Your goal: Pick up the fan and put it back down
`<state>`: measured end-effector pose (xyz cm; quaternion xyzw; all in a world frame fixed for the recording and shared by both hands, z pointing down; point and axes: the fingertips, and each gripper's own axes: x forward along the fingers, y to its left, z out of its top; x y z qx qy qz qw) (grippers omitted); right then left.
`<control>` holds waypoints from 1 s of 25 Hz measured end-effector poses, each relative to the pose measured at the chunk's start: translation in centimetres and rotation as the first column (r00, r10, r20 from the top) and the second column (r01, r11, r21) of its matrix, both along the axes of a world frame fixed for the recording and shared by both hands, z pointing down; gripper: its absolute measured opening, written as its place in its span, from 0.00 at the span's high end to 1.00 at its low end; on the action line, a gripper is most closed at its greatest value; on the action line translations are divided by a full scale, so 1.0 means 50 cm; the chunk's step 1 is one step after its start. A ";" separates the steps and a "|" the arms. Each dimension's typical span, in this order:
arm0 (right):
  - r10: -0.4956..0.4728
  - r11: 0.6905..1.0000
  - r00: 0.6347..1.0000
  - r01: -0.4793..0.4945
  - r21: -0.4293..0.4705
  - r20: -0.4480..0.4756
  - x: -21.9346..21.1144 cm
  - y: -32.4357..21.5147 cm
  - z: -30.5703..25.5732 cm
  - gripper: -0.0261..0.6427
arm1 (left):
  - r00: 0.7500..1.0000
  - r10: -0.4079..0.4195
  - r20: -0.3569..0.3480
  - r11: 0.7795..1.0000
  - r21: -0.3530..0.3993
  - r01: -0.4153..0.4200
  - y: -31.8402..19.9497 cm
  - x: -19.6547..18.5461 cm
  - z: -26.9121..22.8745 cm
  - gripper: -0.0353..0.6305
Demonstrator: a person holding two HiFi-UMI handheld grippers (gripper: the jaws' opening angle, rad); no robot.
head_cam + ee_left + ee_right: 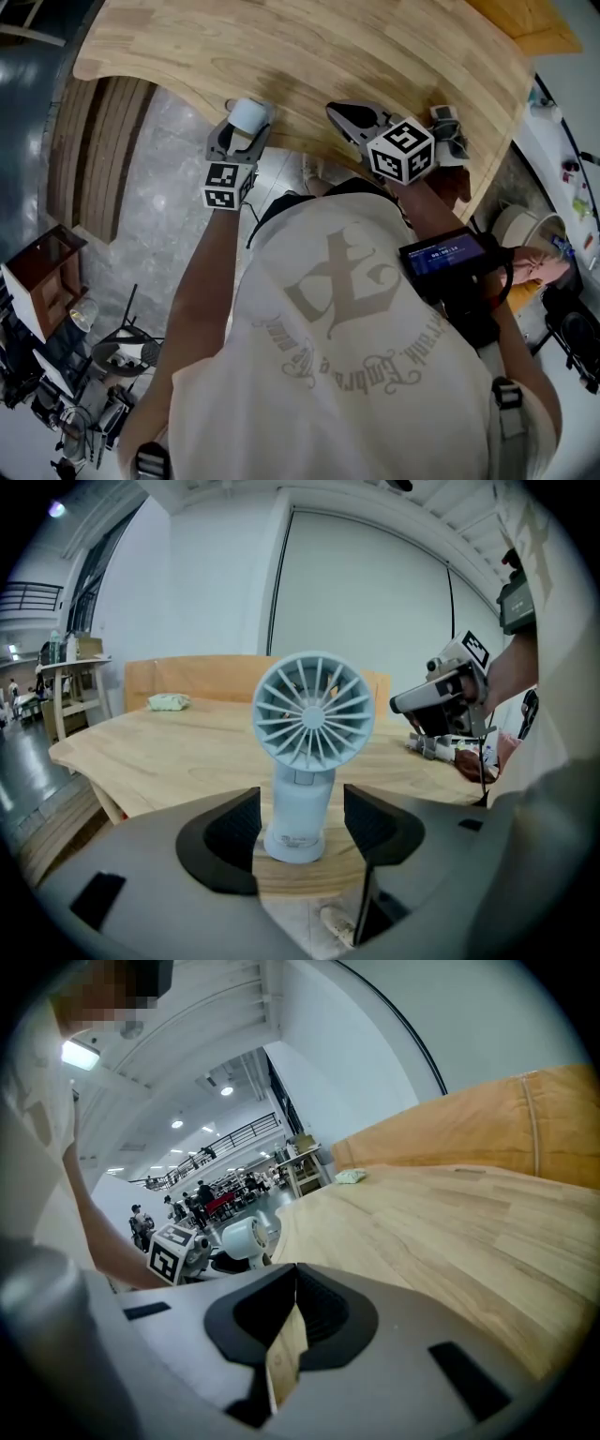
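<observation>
Pale plastic fan (311,714), round ribbed grille on a cylindrical handle, stands upright at the near edge of the smooth light-wood table (159,752). Left gripper (302,819): 2 jaws wide apart either side of the handle, not touching. Right gripper (293,1290): jaws together, nothing between, over the tabletop.

— What sort of place is it?

— A big open work hall, more a lab or workshop than a home. The right gripper view shows a high ceiling with lamps (227,1090), a railed gallery (246,1134) and people (192,1199) far off among red furniture.

— And close by?

— A large bare wooden table (375,56) stands on a polished grey floor (178,178). Stands and cabled gear (103,375) crowd the floor beside it. A loaded shelf (73,672) stands further off, and the walls are plain white.
</observation>
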<state>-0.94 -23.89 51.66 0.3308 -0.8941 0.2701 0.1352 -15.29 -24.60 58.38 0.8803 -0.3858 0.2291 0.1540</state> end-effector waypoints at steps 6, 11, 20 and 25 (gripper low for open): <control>-0.037 0.999 0.999 0.036 0.022 0.031 -0.029 0.004 -0.010 0.94 | 0.999 -0.041 0.008 0.999 -0.014 0.042 0.037 -0.024 -0.021 0.54; -0.069 0.997 0.997 0.067 0.050 0.038 -0.065 0.022 -0.024 0.94 | 0.995 -0.097 0.001 0.995 -0.005 0.097 0.072 -0.063 -0.046 0.60; -0.118 0.986 0.992 0.112 0.124 0.047 -0.128 0.076 -0.076 0.94 | 0.980 -0.144 -0.138 0.990 -0.009 0.144 0.173 -0.106 -0.111 0.89; -0.170 0.975 0.984 0.161 0.151 0.050 -0.150 0.117 -0.091 0.94 | 0.970 -0.166 -0.175 0.985 0.026 0.173 0.219 -0.118 -0.151 0.93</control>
